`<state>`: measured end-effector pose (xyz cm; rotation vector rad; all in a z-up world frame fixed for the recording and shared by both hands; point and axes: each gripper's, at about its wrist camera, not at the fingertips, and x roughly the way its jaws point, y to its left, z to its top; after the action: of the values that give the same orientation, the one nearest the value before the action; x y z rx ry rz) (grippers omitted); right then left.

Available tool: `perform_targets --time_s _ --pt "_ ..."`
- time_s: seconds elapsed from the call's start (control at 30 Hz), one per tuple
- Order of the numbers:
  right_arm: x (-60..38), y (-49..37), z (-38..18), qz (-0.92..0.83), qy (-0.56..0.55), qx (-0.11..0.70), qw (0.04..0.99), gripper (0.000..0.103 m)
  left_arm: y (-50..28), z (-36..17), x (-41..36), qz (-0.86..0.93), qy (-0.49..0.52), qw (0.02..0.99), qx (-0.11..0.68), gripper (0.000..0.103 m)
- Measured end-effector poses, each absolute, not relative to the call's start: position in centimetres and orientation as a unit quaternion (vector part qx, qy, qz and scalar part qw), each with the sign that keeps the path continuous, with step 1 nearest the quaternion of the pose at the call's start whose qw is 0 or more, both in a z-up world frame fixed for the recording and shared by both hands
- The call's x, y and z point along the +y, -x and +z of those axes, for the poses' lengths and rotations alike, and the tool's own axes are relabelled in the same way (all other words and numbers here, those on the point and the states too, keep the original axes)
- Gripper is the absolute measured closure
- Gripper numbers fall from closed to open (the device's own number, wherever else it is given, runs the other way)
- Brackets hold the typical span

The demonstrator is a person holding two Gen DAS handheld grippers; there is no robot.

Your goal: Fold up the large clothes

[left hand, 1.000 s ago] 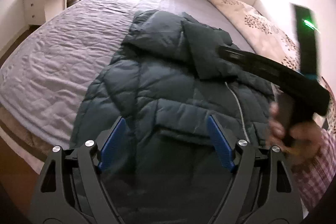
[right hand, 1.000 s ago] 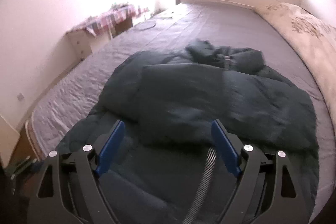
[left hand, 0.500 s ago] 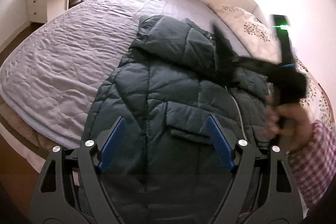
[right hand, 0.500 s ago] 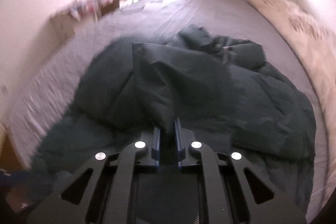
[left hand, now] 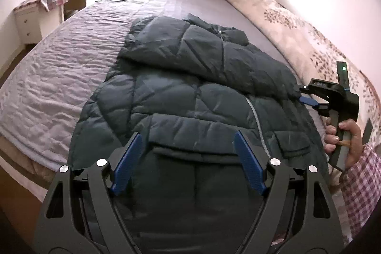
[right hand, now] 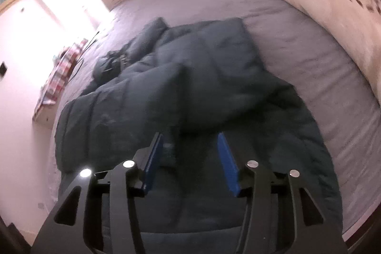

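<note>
Coat (left hand: 190, 92) fills frame middle, sleeve folded across. Left gripper (left hand: 188, 158) wide apart, empty. Right gripper (right hand: 189, 161) parted, empty. Next: pinch low hem evenly, fold up.

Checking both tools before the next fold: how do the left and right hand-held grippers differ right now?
The left hand-held gripper has its jaws spread wide; the right hand-held gripper has a narrower gap. The left hovers over the puffer jacket's hem pocket, the right at the jacket's edge beside the floral duvet. Both are open, holding nothing.
</note>
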<state>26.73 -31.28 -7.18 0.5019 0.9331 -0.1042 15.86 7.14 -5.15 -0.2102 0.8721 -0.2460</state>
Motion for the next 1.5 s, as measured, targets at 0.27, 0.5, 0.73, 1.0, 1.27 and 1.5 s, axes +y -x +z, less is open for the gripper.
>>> perform_targets --time_s 0.27,0.5,0.73,1.0,1.27,1.5 --pt "-29.8 -25.7 -6.4 0.01 -0.222 0.419 0.88 0.07 -16.1 -5.4 5.5 -0.113 0.09 0.891 0.43 0.025" --pt "-28.5 -28.3 -8.8 -0.015 -0.223 0.456 0.862 0.07 -15.7 -6.0 4.9 -0.116 0.075 0.889 0.436 0.025" --pt "-28.1 -28.1 -8.8 -0.015 -0.207 0.449 0.869 0.098 -15.6 -6.5 5.3 -0.111 0.083 0.887 0.44 0.025" --pt "-28.6 -28.2 -9.3 -0.032 -0.218 0.459 0.861 0.091 -15.6 -6.8 5.5 -0.112 0.087 0.887 0.439 0.025" --pt "-27.7 -26.5 -4.6 -0.044 -0.171 0.374 0.911 0.068 -15.7 -6.8 6.3 -0.101 0.093 0.891 0.433 0.025" --pt "-24.9 -31.2 -7.6 -0.004 -0.154 0.442 0.884 0.069 -15.3 -6.7 7.4 -0.087 0.094 0.892 0.434 0.025"
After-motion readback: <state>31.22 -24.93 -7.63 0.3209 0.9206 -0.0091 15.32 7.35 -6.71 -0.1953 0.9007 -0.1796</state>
